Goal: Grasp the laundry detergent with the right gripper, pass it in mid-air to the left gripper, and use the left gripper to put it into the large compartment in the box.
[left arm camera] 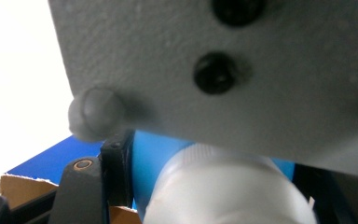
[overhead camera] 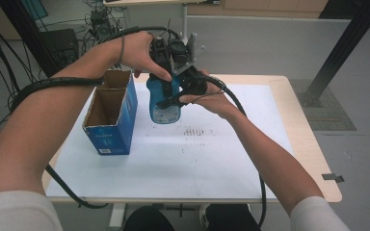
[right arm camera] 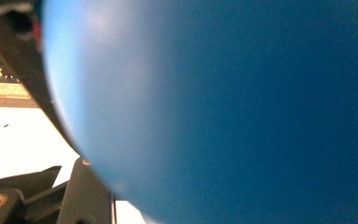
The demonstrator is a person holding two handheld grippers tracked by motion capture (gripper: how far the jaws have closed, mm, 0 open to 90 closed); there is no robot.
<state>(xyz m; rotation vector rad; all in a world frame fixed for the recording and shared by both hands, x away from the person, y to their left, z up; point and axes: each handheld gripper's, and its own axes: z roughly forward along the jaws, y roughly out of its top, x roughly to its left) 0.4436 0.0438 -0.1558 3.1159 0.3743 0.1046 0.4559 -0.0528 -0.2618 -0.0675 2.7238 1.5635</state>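
Note:
A blue bottle with a pale label hangs in the air above the white table cover, held from both sides. My left gripper comes down from the upper left and is shut on the bottle's top; in the left gripper view the white cap sits between the black jaws, with one finger beside it. From the right, my right gripper is shut across the bottle's body. That blue body presses close to the lens in the right gripper view, next to one black finger.
An open blue cardboard box stands upright on the left of the white sheet, close under the left hand. The right gripper's grey plate hangs near the left gripper's camera. Cables trail off the table's front edge. A black post stands at the far right.

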